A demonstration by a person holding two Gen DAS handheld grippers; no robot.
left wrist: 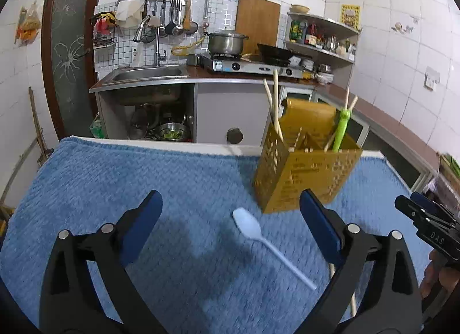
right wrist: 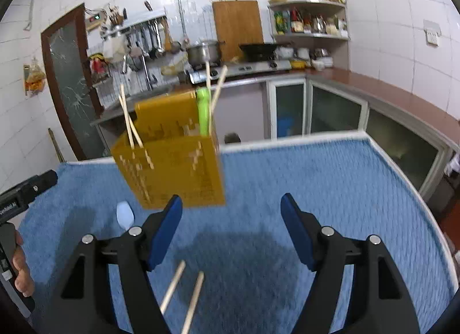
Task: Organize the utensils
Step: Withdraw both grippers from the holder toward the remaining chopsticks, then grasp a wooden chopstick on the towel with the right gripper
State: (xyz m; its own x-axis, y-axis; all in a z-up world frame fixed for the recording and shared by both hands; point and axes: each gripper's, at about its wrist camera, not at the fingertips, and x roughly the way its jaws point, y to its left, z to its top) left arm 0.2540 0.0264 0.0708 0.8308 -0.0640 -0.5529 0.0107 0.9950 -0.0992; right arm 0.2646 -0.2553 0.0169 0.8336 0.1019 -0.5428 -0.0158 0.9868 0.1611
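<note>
A yellow holder (left wrist: pixel 304 173) stands upright on a blue towel (left wrist: pixel 143 178), already keeping chopsticks and a green utensil on end. A white spoon (left wrist: pixel 247 226) lies flat just in front of it, and two chopsticks (right wrist: pixel 184 296) lie loose nearby, likely awaiting sorting. The left gripper (left wrist: pixel 230 230) and right gripper (right wrist: pixel 231 230) both gape apart, empty.

A mustard-yellow perforated utensil holder (left wrist: pixel 304 173) is standing on a blue textured towel (left wrist: pixel 143 178), showing a lime-green handle (left wrist: pixel 342 129) and pale wooden chopsticks (left wrist: pixel 275 103); a white spoon (left wrist: pixel 253 230) is lying near.
</note>
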